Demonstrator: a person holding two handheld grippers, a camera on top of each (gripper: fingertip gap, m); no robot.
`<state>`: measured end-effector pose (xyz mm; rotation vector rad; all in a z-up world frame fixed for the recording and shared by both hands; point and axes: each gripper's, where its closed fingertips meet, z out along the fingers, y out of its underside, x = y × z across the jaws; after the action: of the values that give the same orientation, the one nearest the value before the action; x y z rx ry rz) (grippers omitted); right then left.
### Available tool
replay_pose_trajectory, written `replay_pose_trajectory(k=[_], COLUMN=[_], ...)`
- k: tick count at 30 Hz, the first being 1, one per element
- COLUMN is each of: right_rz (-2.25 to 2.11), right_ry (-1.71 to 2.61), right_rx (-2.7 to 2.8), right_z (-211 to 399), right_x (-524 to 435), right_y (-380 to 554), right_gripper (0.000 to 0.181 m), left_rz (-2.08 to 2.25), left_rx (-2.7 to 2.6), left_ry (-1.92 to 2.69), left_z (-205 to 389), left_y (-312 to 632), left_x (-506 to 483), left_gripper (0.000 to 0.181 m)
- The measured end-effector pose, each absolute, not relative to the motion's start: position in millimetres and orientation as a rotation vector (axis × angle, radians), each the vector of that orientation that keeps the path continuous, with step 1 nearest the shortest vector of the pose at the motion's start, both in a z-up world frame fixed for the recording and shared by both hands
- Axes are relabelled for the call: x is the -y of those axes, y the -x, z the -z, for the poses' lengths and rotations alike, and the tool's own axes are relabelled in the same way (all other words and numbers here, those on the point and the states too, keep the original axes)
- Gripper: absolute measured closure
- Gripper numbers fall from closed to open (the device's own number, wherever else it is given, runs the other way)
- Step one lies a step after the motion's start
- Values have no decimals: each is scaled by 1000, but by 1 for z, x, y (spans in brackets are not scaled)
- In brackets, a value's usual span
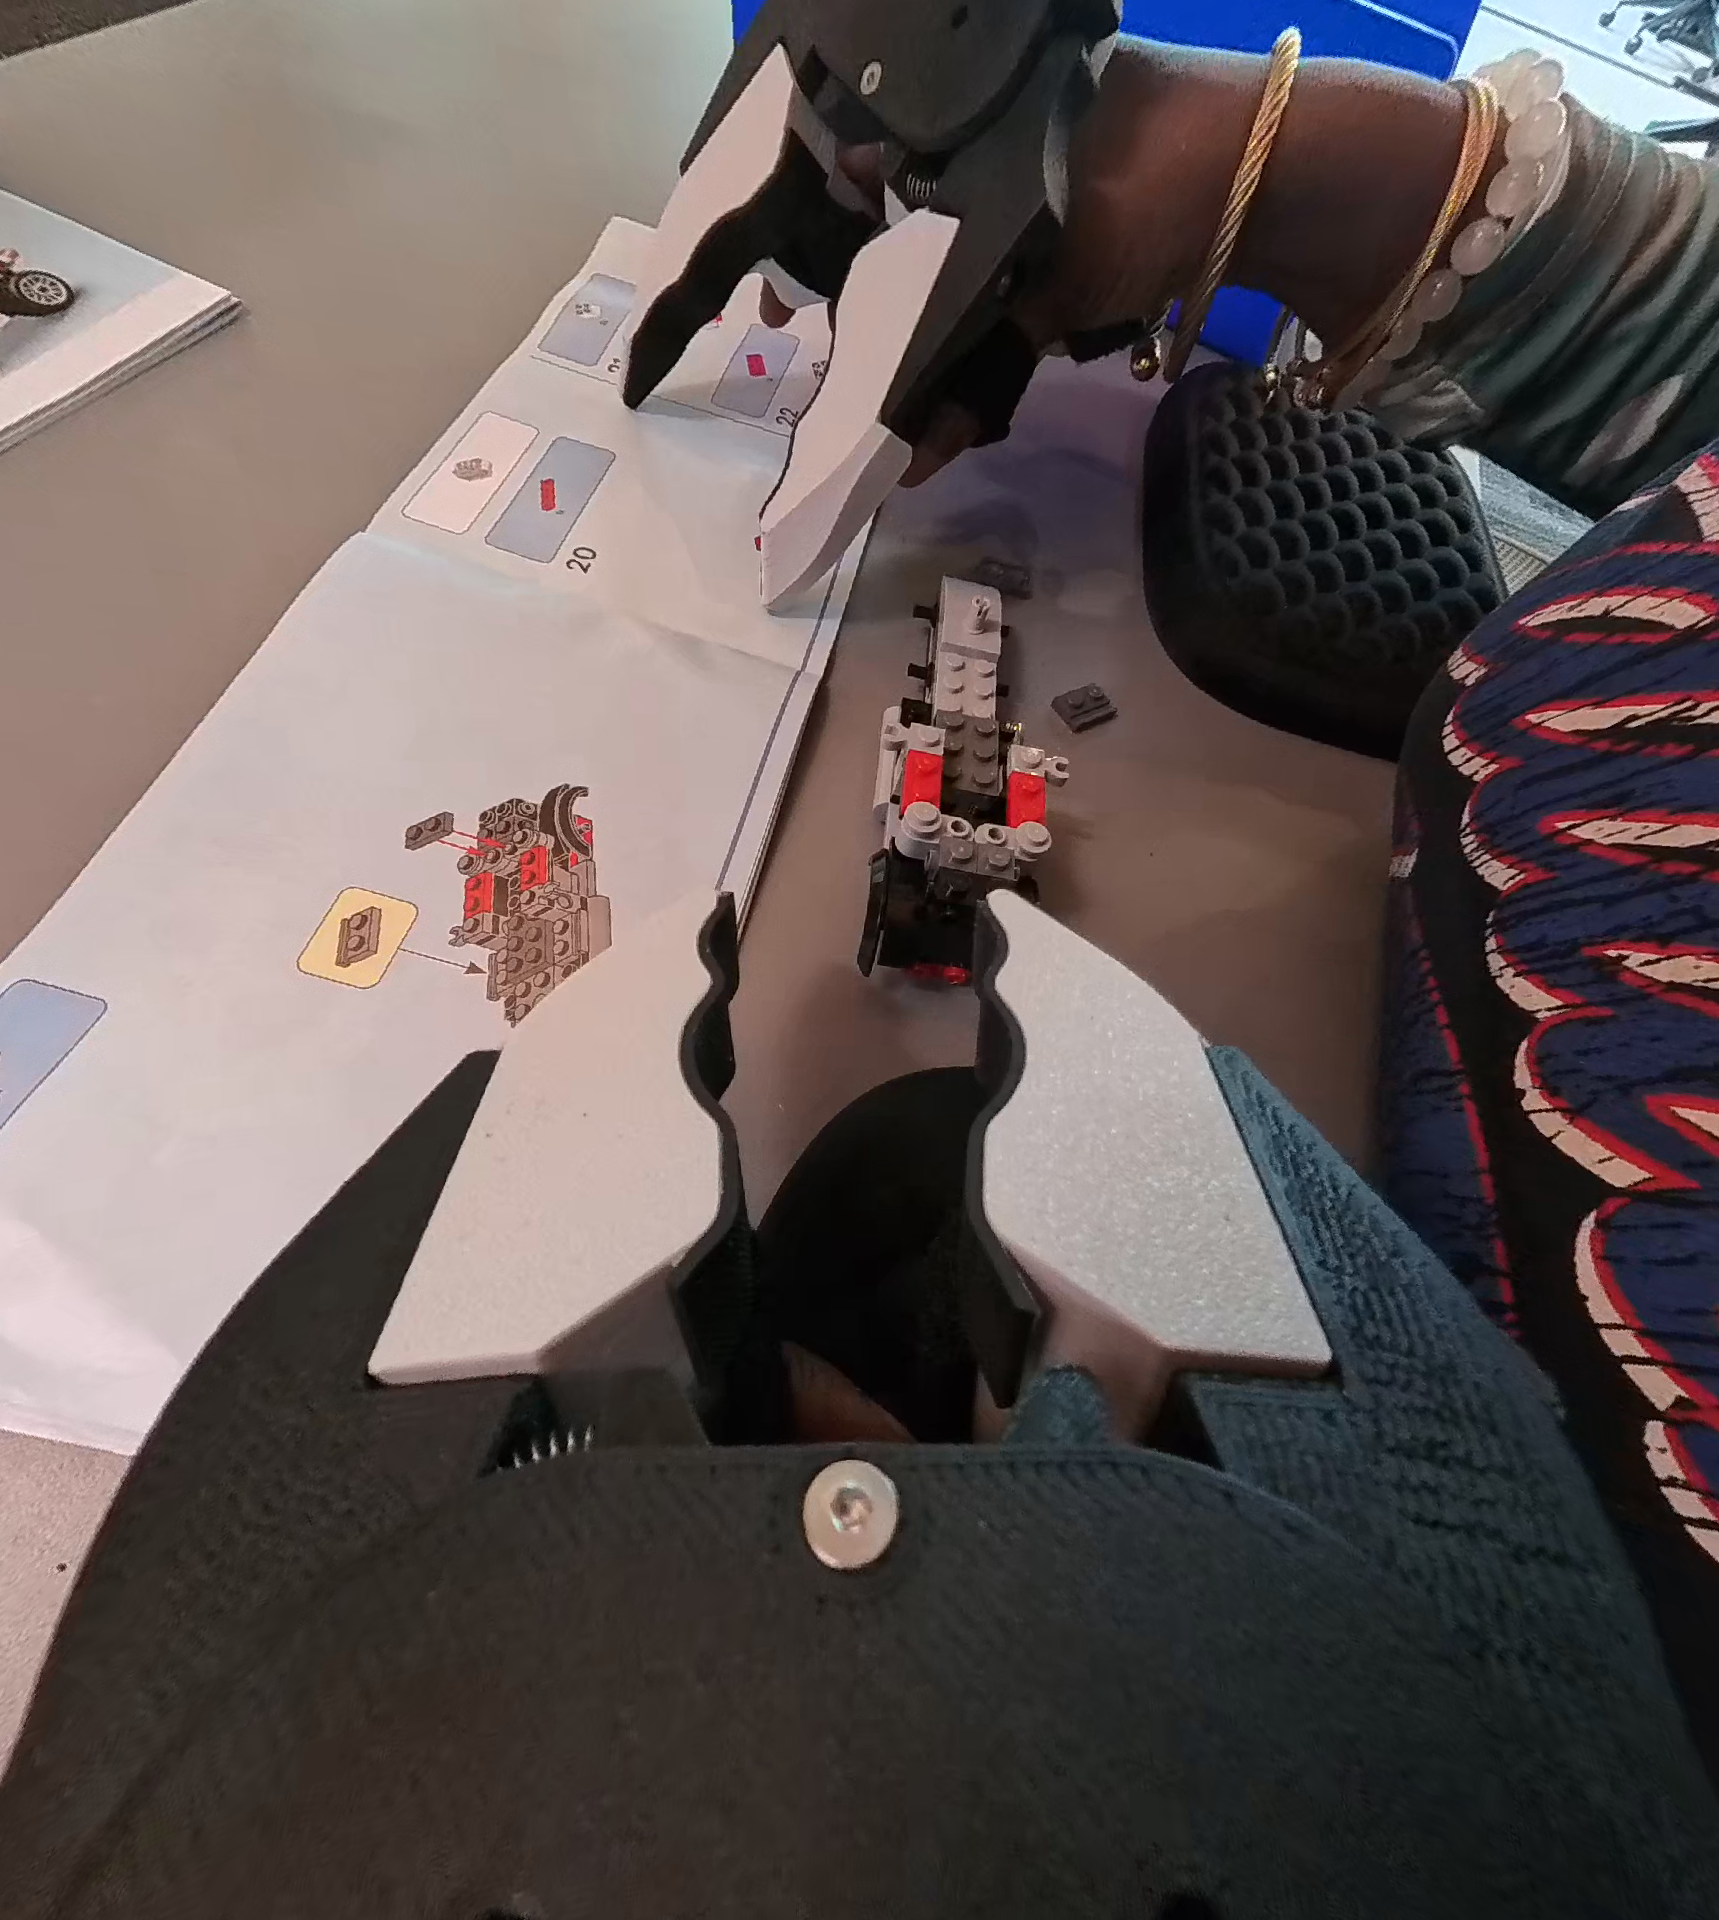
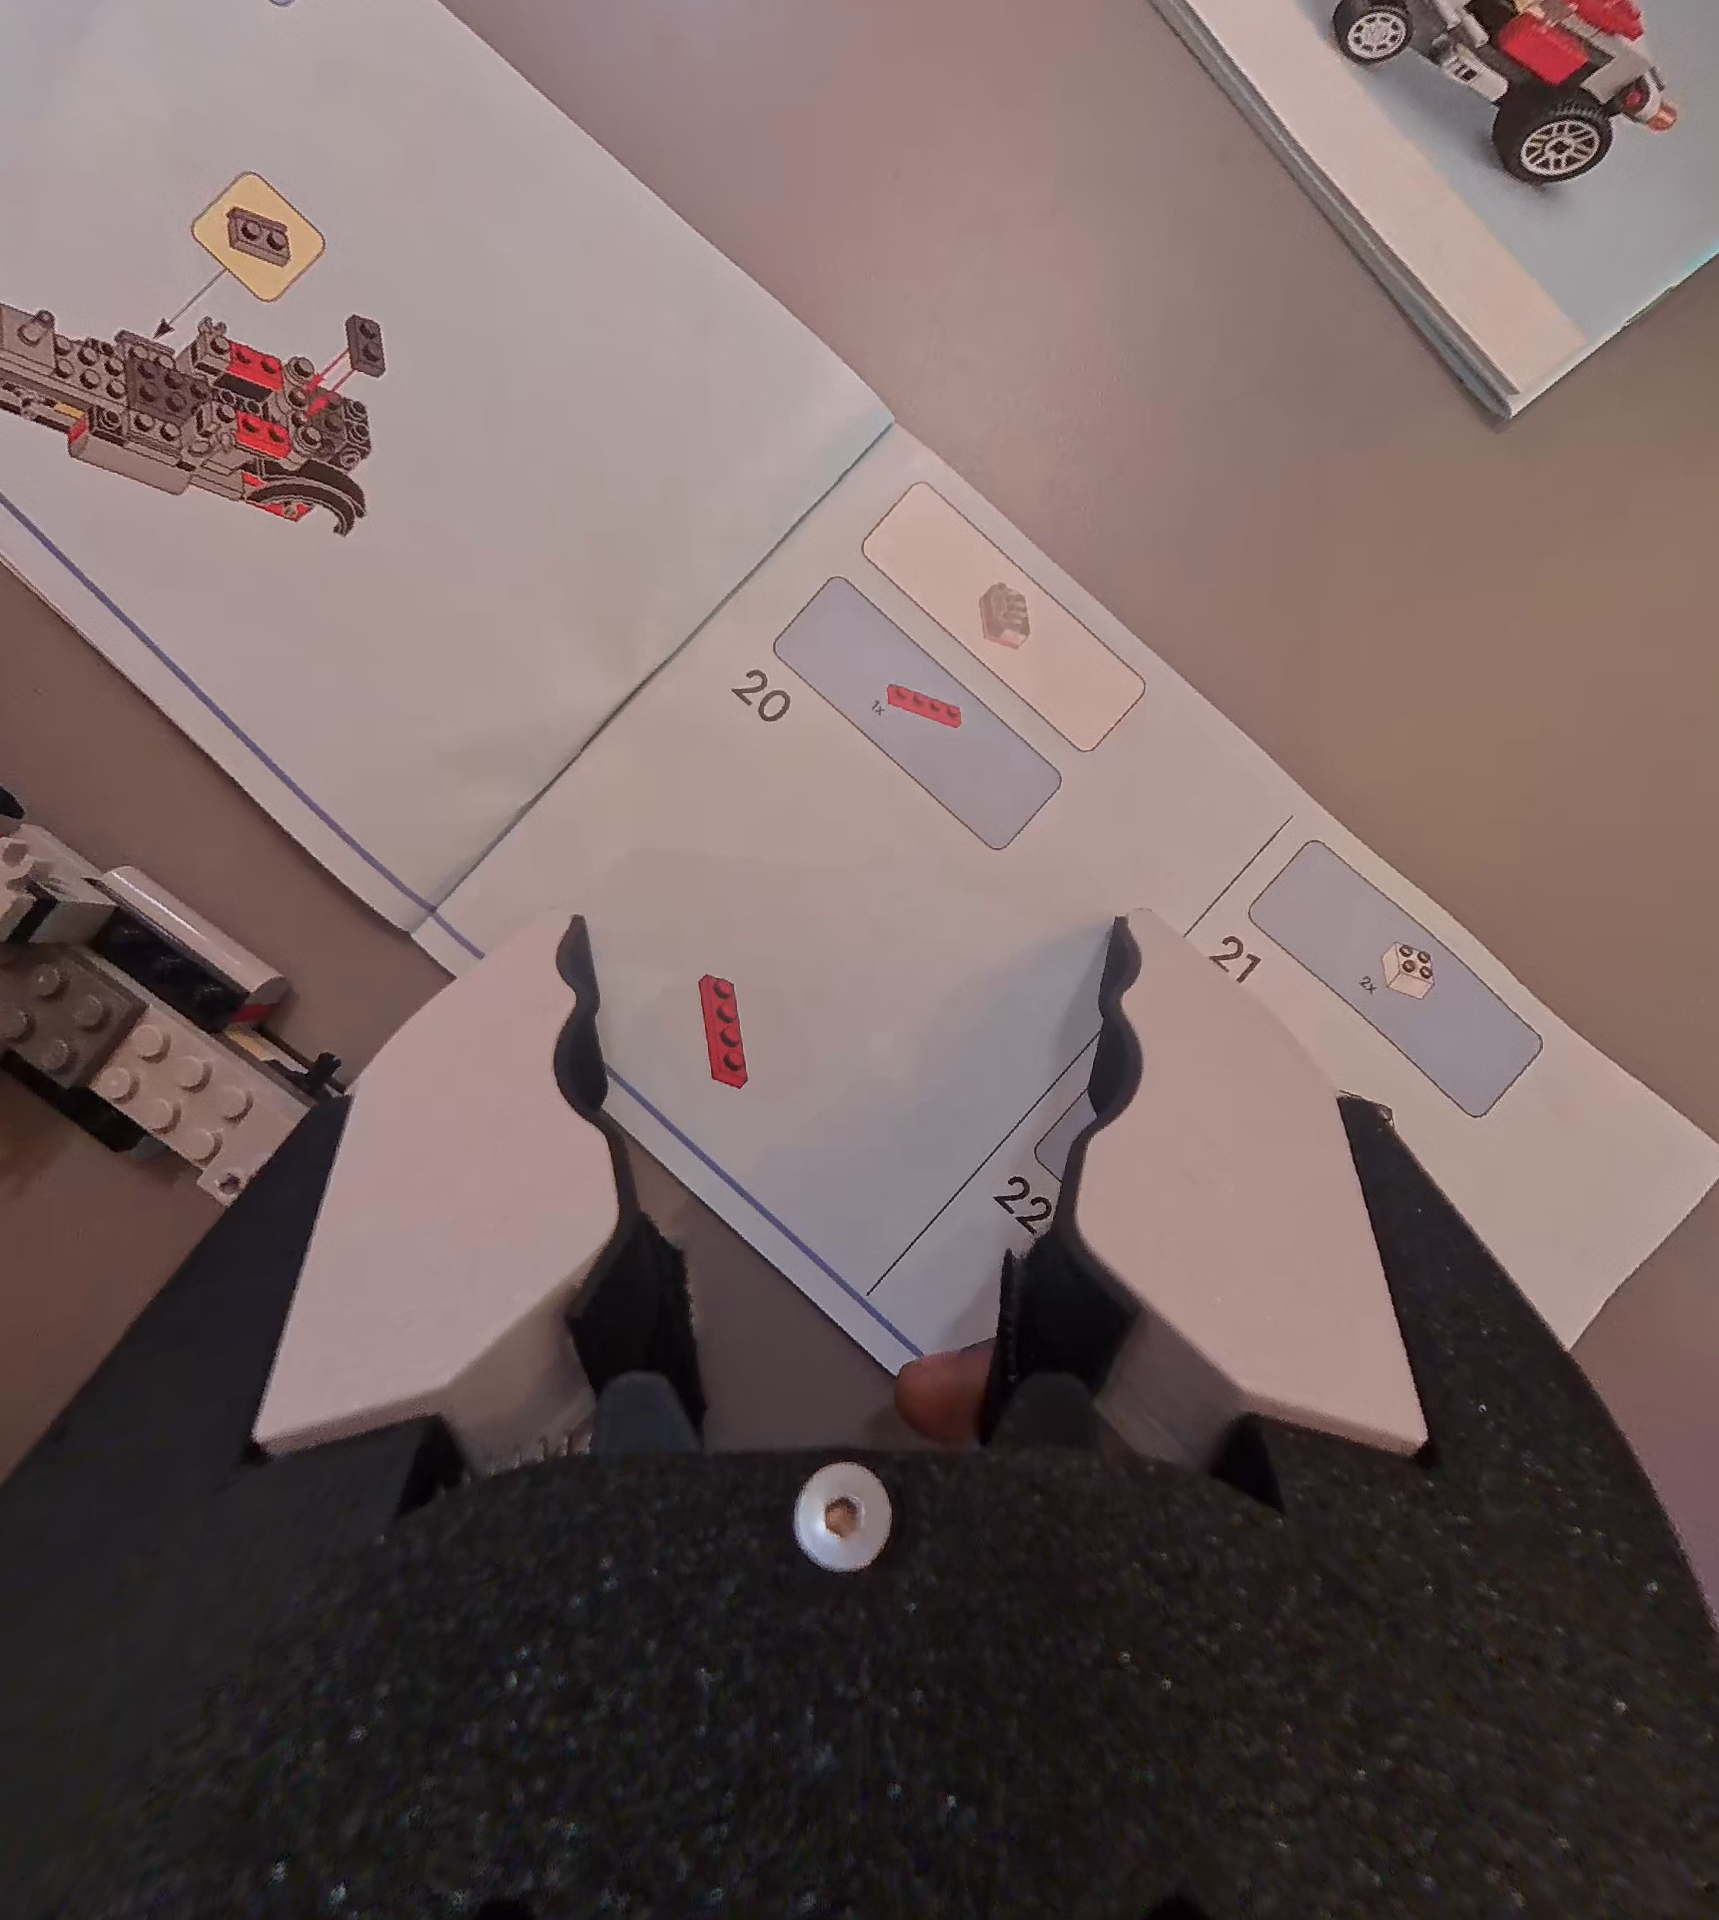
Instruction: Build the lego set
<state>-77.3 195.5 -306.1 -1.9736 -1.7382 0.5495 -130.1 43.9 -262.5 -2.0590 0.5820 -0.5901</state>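
The part-built Lego model (image 1: 959,769), grey, black and red, lies on the table beside the open instruction booklet (image 1: 522,675). My left gripper (image 1: 860,914) is open and empty, just short of the model's near end, with its right fingertip (image 1: 1016,920) against the black part. My right gripper (image 2: 850,930) is open and empty, hovering low over the booklet (image 2: 626,499). A red four-stud plate (image 2: 723,1032) lies on the page between its fingers, nearer the left one. The right gripper also shows in the left wrist view (image 1: 720,488). The model shows at the left edge of the right wrist view (image 2: 55,997).
A small dark grey plate (image 1: 1083,707) and another dark piece (image 1: 1006,571) lie right of the model. A second booklet (image 1: 3,343) (image 2: 1457,156) lies farther off. A black mesh chair part (image 1: 1302,551) and the person's patterned clothing (image 1: 1613,935) stand at the table's right edge. The dark piece (image 1: 1006,571) lies around 8 cm away from my right fingertips.
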Motion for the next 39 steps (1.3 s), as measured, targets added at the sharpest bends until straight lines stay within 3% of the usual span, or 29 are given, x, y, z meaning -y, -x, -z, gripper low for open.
replay_pose_trajectory(k=[12, 22, 25, 26, 28, 33, 39], right_rz=[-557, -773, -845, -865, -940, -970, -578], right_ry=[1959, 1754, 1688, 1653, 1530, 1366, 1471], right_rx=[1750, 1605, 1580, 1579, 1609, 1482, 1322], right_z=[305, 249, 225, 214, 188, 117, 79], right_x=[-194, -178, -165, -160, -143, -136, -192], right_y=[79, 77, 68, 62, 48, -11, -127], right_gripper=[91, 95, 106, 120, 177, 178, 174], left_rz=[579, 536, 517, 505, 486, 453, 425], left_rx=[-601, -657, -684, -682, -686, -663, -654], left_ry=[2079, 2104, 2124, 2128, 2125, 2085, 2112], left_z=[266, 271, 275, 275, 276, 270, 274], left_y=[129, 126, 124, 124, 125, 127, 129], left_x=[-44, -42, -41, -42, -42, -43, -45], left_gripper=[138, 138, 138, 138, 138, 138, 138])
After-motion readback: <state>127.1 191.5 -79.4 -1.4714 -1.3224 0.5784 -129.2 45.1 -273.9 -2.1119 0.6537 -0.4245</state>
